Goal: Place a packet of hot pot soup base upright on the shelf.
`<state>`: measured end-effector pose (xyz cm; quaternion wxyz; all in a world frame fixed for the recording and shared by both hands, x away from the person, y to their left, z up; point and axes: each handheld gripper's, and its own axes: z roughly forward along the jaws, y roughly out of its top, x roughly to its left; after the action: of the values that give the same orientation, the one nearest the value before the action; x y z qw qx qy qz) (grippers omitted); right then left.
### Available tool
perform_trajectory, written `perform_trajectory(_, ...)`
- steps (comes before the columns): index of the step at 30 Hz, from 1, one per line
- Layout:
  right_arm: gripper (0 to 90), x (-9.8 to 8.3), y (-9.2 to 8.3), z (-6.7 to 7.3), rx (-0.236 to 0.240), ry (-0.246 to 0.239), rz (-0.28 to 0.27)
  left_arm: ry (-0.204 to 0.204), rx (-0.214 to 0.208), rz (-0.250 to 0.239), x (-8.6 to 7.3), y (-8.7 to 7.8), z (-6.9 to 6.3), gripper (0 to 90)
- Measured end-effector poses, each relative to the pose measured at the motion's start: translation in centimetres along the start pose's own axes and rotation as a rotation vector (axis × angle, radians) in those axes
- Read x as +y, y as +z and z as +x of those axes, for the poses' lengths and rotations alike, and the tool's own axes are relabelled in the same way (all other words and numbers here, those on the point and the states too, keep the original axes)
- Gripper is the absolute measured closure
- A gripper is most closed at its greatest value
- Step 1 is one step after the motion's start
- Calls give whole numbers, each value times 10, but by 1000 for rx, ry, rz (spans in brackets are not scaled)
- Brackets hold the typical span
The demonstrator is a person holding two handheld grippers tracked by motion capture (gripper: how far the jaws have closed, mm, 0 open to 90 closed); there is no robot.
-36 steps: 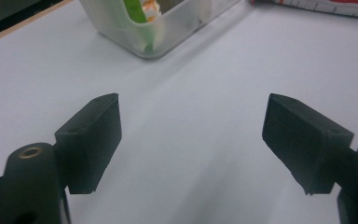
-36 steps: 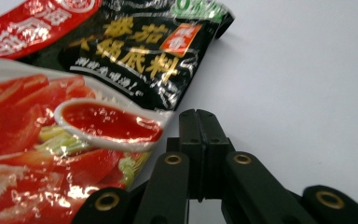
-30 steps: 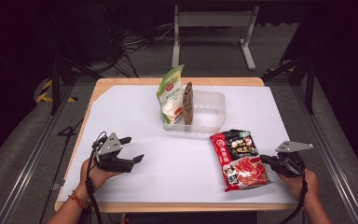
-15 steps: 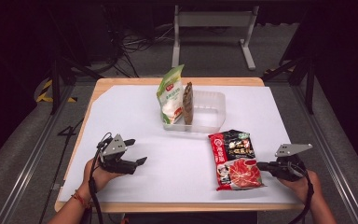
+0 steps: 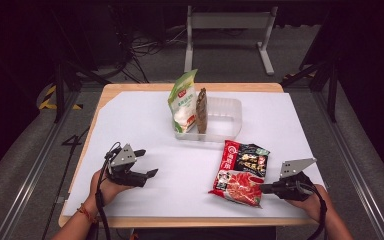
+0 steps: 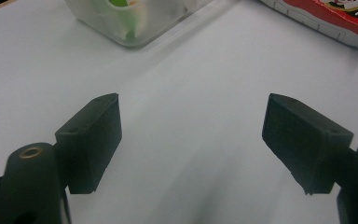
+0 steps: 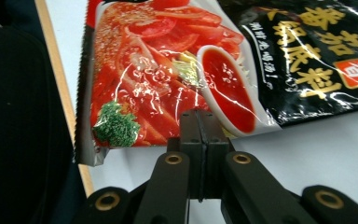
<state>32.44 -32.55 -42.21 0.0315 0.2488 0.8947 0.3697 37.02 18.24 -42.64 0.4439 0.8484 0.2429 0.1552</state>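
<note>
My right gripper [image 5: 264, 188] has its jaws pressed together on the near edge of the red-and-black sauce packet [image 5: 241, 172], which lies flat on the white table cover [image 5: 145, 125] at about five o'clock from the clear plastic tub [image 5: 223, 120]. Through the right gripper view I see the packet [image 7: 205, 65] as a glossy, crinkled pouch: one half is red with a picture of tomato pieces, a spoon of red sauce and a green sprig, the other black with yellow characters. My left gripper [image 5: 147, 163] sits at about eight o'clock from the tub with its jaws spread over bare cover.
</note>
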Motion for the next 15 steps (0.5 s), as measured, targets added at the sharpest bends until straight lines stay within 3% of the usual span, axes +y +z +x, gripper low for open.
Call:
perform_trajectory(6, 900, 4, 6, 7, 48, -29, 8, 0, 1, 2, 0, 0, 0, 205)
perform_trajectory(8, 833, 5, 4, 7, 63, -31, -3, 0, 2, 0, 0, 0, 0, 206)
perform_trajectory(9, 757, 5, 2, 6, 70, -29, -13, 0, 3, -2, 0, -1, 0, 206)
perform_trajectory(11, 713, 6, -1, 5, 55, -24, -24, -1, 4, -3, 0, -1, 0, 205)
perform_trajectory(13, 579, 4, -8, -2, -14, 28, -68, -4, 5, -6, 0, -1, 1, 206)
perform_trajectory(14, 520, 4, -9, -5, -77, 58, -75, -4, 5, -6, 0, -1, 1, 205)
perform_trajectory(15, 516, 3, -9, -10, -108, 100, -78, -6, 5, -5, 0, -1, 1, 205)
